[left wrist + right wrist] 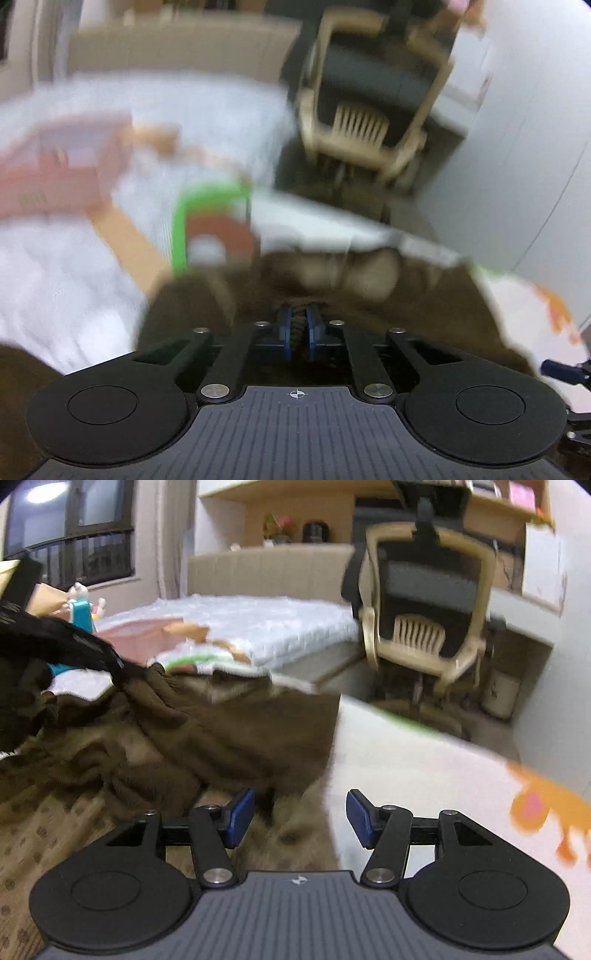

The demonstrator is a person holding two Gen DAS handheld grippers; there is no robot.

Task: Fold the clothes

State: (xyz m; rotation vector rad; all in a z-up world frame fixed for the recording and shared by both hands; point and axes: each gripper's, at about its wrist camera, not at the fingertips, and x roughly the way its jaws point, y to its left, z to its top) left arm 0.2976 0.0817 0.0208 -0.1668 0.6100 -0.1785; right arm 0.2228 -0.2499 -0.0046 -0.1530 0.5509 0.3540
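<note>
Fingers of left gripper (299, 328) are pressed together, pinching a bunched fold of the brown garment (229, 731); cloth hangs fwd from the pinch, over the bed (258, 624). Right gripper (300, 818) fingers are spread, gripping nothing. Garment's near edge lies just ahead and left of the right gripper, bulk trailing left; long axis can't be told, views blurred. Right gripper is nearer the free edge, judged next grasp pt. Count: 1 garment, 2 grippers, 1 office chair (424, 627) beyond bed corner.
</note>
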